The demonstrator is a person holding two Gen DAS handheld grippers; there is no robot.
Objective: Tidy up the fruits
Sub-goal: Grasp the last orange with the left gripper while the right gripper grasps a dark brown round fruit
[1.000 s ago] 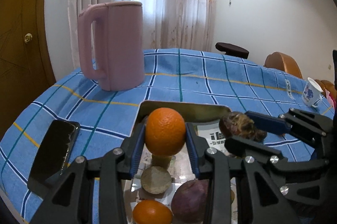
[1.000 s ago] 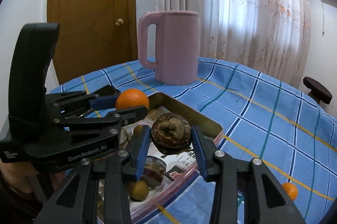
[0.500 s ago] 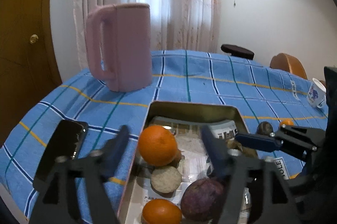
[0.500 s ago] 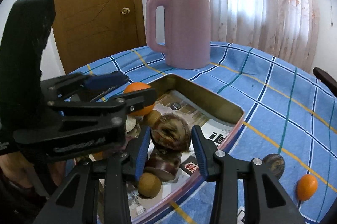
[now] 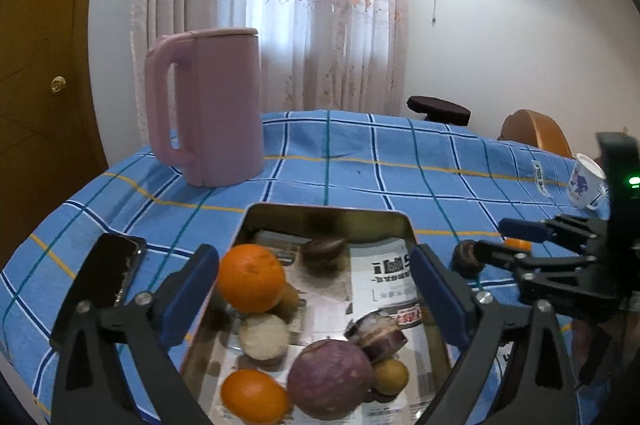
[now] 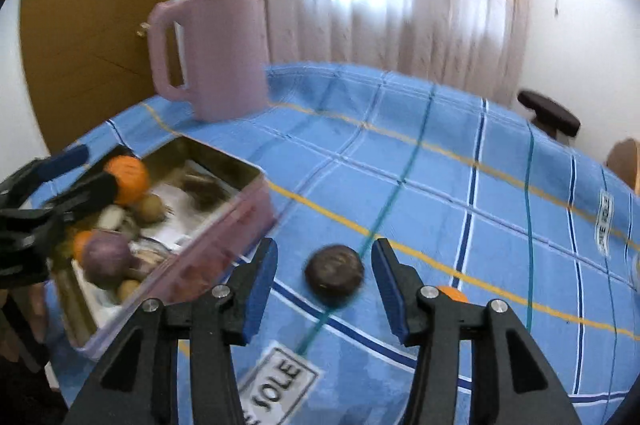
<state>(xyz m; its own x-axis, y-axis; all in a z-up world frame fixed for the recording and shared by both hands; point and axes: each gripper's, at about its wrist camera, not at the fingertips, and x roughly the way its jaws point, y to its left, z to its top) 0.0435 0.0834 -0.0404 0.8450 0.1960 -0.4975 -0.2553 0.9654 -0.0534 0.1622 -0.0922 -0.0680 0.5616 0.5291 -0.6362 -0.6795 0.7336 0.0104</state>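
Note:
A metal tray [image 5: 326, 215] lined with newspaper holds several fruits: an orange [image 5: 251, 278] at its left side, a second orange [image 5: 254, 395], a purple fruit [image 5: 330, 379] and a dark wrinkled fruit [image 5: 322, 252] near the back. My left gripper [image 5: 316, 295] is open above the tray, empty. My right gripper [image 6: 324, 295] is open over the blue cloth right of the tray [image 6: 224, 225]. A dark round fruit [image 6: 334, 275] lies on the cloth between its fingers. A small orange fruit [image 6: 450, 292] lies just behind the right finger.
A tall pink jug [image 5: 208, 105] stands behind the tray. A black phone [image 5: 102, 279] lies left of the tray. A white cup [image 5: 584, 181] with a blue pattern sits at the far right. The right gripper [image 5: 516, 239] shows to the tray's right.
My left gripper opened and let the orange go into the tray. My right gripper let the dark wrinkled fruit go in the tray, then swung right to the dark fruit on the cloth.

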